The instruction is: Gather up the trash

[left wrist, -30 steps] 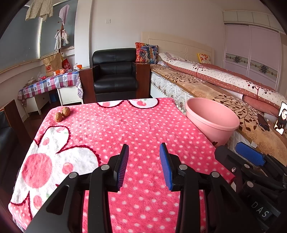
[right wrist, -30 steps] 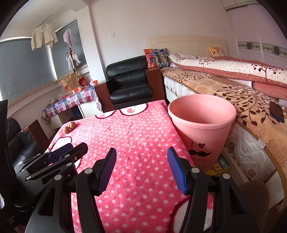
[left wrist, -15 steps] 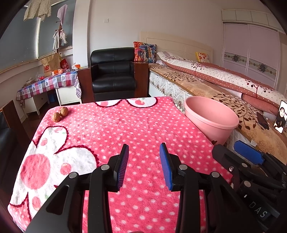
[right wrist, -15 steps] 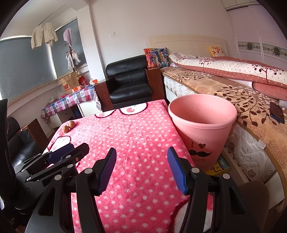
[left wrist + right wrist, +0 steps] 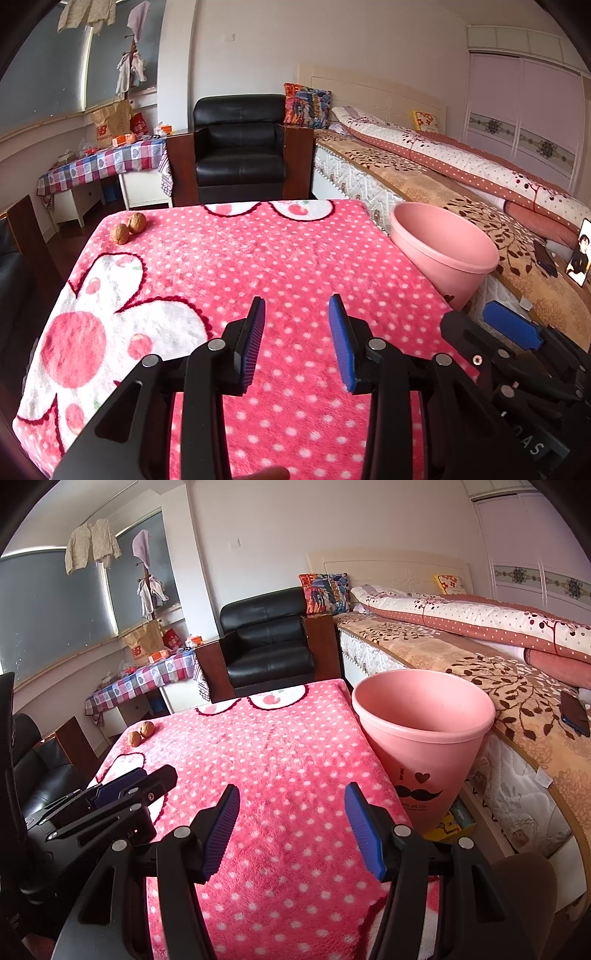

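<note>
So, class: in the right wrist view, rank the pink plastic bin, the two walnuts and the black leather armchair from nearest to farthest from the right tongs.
1. Pink plastic bin, right of the right tongs.
2. Two walnuts, far left on the blanket.
3. Black leather armchair, beyond the table.
</note>
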A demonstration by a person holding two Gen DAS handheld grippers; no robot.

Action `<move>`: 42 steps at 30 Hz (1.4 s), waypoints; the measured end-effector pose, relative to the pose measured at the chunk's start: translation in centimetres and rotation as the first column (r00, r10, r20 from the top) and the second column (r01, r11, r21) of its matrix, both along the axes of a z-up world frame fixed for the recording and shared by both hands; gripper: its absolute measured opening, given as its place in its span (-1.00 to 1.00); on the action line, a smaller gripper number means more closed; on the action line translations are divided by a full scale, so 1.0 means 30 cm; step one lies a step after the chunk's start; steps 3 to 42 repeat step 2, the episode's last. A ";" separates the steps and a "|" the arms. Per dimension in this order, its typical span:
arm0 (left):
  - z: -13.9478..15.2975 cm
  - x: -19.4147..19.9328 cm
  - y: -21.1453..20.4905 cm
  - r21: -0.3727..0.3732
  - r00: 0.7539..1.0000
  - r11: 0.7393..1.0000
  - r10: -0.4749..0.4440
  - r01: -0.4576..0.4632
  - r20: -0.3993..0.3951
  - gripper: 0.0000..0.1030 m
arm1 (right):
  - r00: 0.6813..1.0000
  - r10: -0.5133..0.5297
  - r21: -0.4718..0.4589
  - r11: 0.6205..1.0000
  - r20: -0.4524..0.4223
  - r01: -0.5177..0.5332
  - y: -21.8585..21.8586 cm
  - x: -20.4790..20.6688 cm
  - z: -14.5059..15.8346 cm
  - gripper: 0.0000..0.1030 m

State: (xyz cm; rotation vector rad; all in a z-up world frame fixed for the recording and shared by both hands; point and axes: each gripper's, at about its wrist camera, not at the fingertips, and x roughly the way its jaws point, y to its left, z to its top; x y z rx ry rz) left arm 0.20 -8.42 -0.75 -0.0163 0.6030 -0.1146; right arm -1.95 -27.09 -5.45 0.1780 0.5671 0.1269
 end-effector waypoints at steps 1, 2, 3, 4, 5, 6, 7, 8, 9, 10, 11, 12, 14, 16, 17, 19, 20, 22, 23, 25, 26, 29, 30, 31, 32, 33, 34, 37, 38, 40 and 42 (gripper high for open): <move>0.000 0.008 0.012 -0.004 1.000 1.000 0.009 -0.009 -0.004 -0.30 | 1.000 0.002 -0.001 1.000 -0.002 -0.002 0.002 0.003 -0.002 0.14; 0.001 0.017 0.025 -0.007 1.000 1.000 0.022 -0.022 -0.007 -0.30 | 1.000 0.004 0.000 1.000 -0.005 -0.004 0.003 0.010 -0.003 0.14; 0.001 0.017 0.025 -0.007 1.000 1.000 0.022 -0.022 -0.007 -0.30 | 1.000 0.004 0.000 1.000 -0.005 -0.004 0.003 0.010 -0.003 0.14; 0.001 0.017 0.025 -0.007 1.000 1.000 0.022 -0.022 -0.007 -0.30 | 1.000 0.004 0.000 1.000 -0.005 -0.004 0.003 0.010 -0.003 0.14; 0.001 0.017 0.025 -0.007 1.000 1.000 0.022 -0.022 -0.007 -0.30 | 1.000 0.004 0.000 1.000 -0.005 -0.004 0.003 0.010 -0.003 0.14; 0.001 0.017 0.025 -0.007 1.000 1.000 0.022 -0.022 -0.007 -0.30 | 1.000 0.004 0.000 1.000 -0.005 -0.004 0.003 0.010 -0.003 0.14; 0.001 0.017 0.025 -0.007 1.000 1.000 0.022 -0.022 -0.007 -0.30 | 1.000 0.004 0.000 1.000 -0.005 -0.004 0.003 0.010 -0.003 0.14; 0.001 0.017 0.025 -0.007 1.000 1.000 0.022 -0.022 -0.007 -0.30 | 1.000 0.004 0.000 1.000 -0.005 -0.004 0.003 0.010 -0.003 0.14; 0.001 0.017 0.025 -0.007 1.000 1.000 0.022 -0.022 -0.007 -0.30 | 1.000 0.004 0.000 1.000 -0.005 -0.004 0.003 0.010 -0.003 0.14; 0.001 0.017 0.025 -0.007 1.000 1.000 0.022 -0.022 -0.007 -0.30 | 1.000 0.004 0.000 1.000 -0.005 -0.004 0.003 0.010 -0.003 0.14; 0.001 0.017 0.025 -0.007 1.000 1.000 0.022 -0.022 -0.007 -0.30 | 1.000 0.004 0.000 1.000 -0.005 -0.004 0.003 0.010 -0.003 0.14; 0.001 0.017 0.025 -0.007 1.000 1.000 0.022 -0.022 -0.007 -0.30 | 1.000 0.004 0.000 1.000 -0.005 -0.004 0.003 0.010 -0.003 0.14; 0.001 0.017 0.025 -0.007 1.000 1.000 0.022 -0.022 -0.007 -0.30 | 1.000 0.004 0.000 1.000 -0.005 -0.004 0.003 0.010 -0.003 0.14; 0.001 0.017 0.025 -0.007 1.000 1.000 0.022 -0.022 -0.007 -0.30 | 1.000 0.004 0.000 1.000 -0.005 -0.004 0.003 0.010 -0.003 0.14; 0.001 0.017 0.025 -0.007 1.000 1.000 0.022 -0.022 -0.007 -0.30 | 1.000 0.004 0.000 1.000 -0.005 -0.004 0.003 0.010 -0.003 0.14; 0.001 0.017 0.025 -0.007 1.000 1.000 0.022 -0.022 -0.007 -0.30 | 1.000 0.004 0.000 1.000 -0.005 -0.004 0.003 0.010 -0.003 0.14; 0.001 0.017 0.025 -0.007 1.000 1.000 0.022 -0.022 -0.007 -0.30 | 1.000 0.004 0.000 1.000 -0.005 -0.004 0.003 0.010 -0.003 0.14; 0.001 0.017 0.025 -0.007 1.000 1.000 0.022 -0.022 -0.007 -0.30 | 1.000 0.004 0.000 1.000 -0.005 -0.004 0.003 0.010 -0.003 0.14; 0.001 0.017 0.025 -0.007 1.000 1.000 0.022 -0.022 -0.007 -0.30 | 1.000 0.004 0.000 1.000 -0.005 -0.004 0.003 0.010 -0.003 0.14; 0.001 0.017 0.025 -0.007 1.000 1.000 0.022 -0.022 -0.007 -0.30 | 1.000 0.004 0.000 1.000 -0.005 -0.004 0.003 0.010 -0.003 0.14; 0.001 0.017 0.025 -0.007 1.000 1.000 0.022 -0.022 -0.007 -0.30 | 1.000 0.004 0.000 1.000 -0.005 -0.004 0.003 0.010 -0.003 0.14; 0.001 0.017 0.025 -0.007 1.000 1.000 0.022 -0.022 -0.007 -0.30 | 1.000 0.004 0.000 1.000 -0.005 -0.004 0.003 0.010 -0.003 0.14; 0.001 0.017 0.025 -0.007 1.000 1.000 0.022 -0.022 -0.007 -0.30 | 1.000 0.004 0.000 1.000 -0.005 -0.004 0.003 0.010 -0.003 0.14; 0.001 0.017 0.025 -0.007 1.000 1.000 0.022 -0.022 -0.007 -0.30 | 1.000 0.004 0.000 1.000 -0.005 -0.004 0.003 0.010 -0.003 0.14; 0.001 0.017 0.025 -0.007 1.000 1.000 0.022 -0.022 -0.007 -0.30 | 1.000 0.004 0.000 1.000 -0.005 -0.004 0.003 0.010 -0.003 0.14; 0.001 0.017 0.025 -0.007 1.000 1.000 0.022 -0.022 -0.007 -0.30 | 1.000 0.004 0.000 1.000 -0.005 -0.004 0.003 0.010 -0.003 0.14; 0.001 0.017 0.025 -0.007 1.000 1.000 0.022 -0.022 -0.007 -0.30 | 1.000 0.004 0.000 1.000 -0.005 -0.004 0.003 0.010 -0.003 0.14; 0.001 0.017 0.025 -0.007 1.000 1.000 0.022 -0.022 -0.007 -0.30 | 1.000 0.004 0.000 1.000 -0.005 -0.004 0.003 0.010 -0.003 0.14; 0.001 0.017 0.025 -0.007 1.000 1.000 0.022 -0.022 -0.007 -0.30 | 1.000 0.004 0.000 1.000 -0.005 -0.004 0.003 0.010 -0.003 0.14; 0.001 0.017 0.025 -0.007 1.000 1.000 0.022 -0.022 -0.007 -0.30 | 1.000 0.004 0.000 1.000 -0.005 -0.004 0.003 0.010 -0.003 0.14; 0.001 0.017 0.025 -0.007 1.000 1.000 0.022 -0.022 -0.007 -0.30 | 1.000 0.004 0.000 1.000 -0.005 -0.004 0.003 0.010 -0.003 0.14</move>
